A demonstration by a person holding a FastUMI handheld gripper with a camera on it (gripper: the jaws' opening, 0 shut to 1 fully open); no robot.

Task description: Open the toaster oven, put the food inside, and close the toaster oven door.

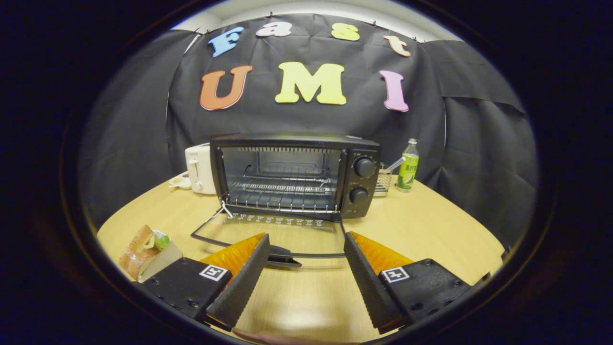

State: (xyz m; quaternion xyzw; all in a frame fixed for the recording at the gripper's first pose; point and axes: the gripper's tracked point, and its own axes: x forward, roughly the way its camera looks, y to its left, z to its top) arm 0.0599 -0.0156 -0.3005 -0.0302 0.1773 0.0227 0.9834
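I see the toaster oven [296,175] standing at the back of the wooden table [431,235], straight ahead of my fingers and well beyond them, its glass door [268,235] folded all the way down so that it lies flat toward me over the tabletop; the door's handle [282,260] sits just ahead of my left finger's tip, and I cannot tell whether they touch. Inside the oven the wire rack [282,189] shows, with nothing on it, and two knobs [364,167] stand one above the other on the panel at its right. The food, a sandwich [143,251] with something green in it, lies on the table just beside my left finger, on its outer side. My gripper [306,249] is spread wide with nothing between the fingers. A white toaster [201,168] stands just left of the oven, and to the right of it I see a small wire basket [383,182] and a green bottle [408,166]
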